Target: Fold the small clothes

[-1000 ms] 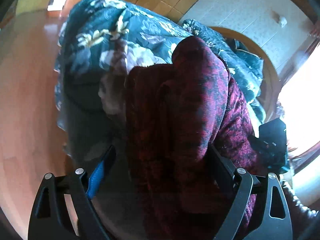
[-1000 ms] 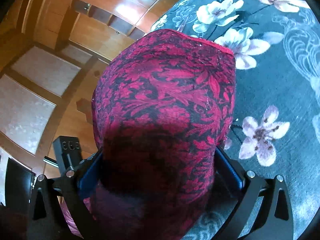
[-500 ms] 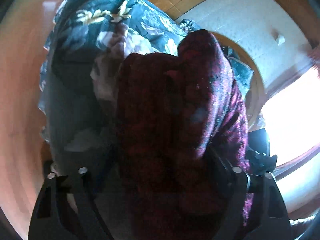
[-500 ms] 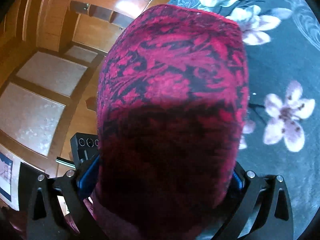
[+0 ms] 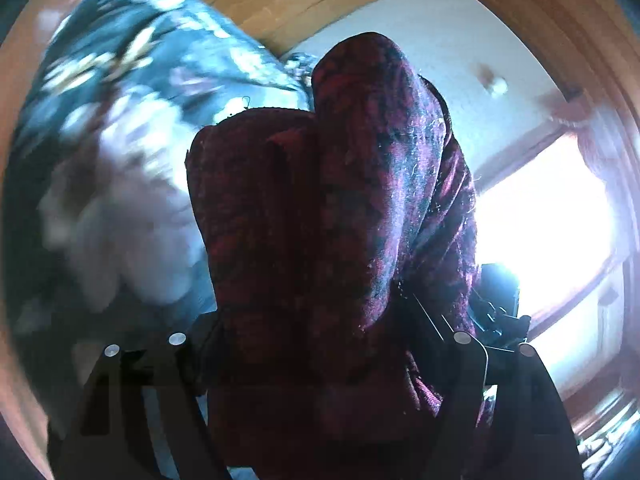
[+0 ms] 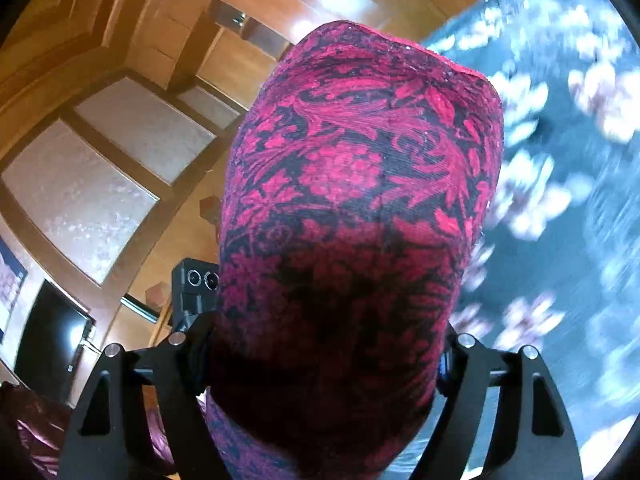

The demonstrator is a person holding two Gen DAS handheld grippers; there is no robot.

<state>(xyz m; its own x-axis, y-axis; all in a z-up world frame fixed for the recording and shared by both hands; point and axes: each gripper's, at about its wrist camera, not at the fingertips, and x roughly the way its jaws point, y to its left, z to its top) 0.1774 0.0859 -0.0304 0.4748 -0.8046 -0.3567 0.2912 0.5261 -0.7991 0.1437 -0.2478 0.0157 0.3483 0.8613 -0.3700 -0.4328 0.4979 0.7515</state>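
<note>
Floral bedspread (image 6: 568, 208) now smeared by motion blur, sharp a second ago: both tools mid-swing above it. Red patterned garment (image 6: 352, 208) lifted clear of the bedspread, bunched and draped forward. Left gripper (image 5: 320, 360) and right gripper (image 6: 324, 364) each clamped on garment cloth. Fold likely being carried over, not laid.

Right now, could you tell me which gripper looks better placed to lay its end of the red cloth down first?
Probably the right gripper: its end of the red cloth is smooth and flat beside the floral bedspread. The left gripper holds a bunched, doubled section that needs straightening.
</note>
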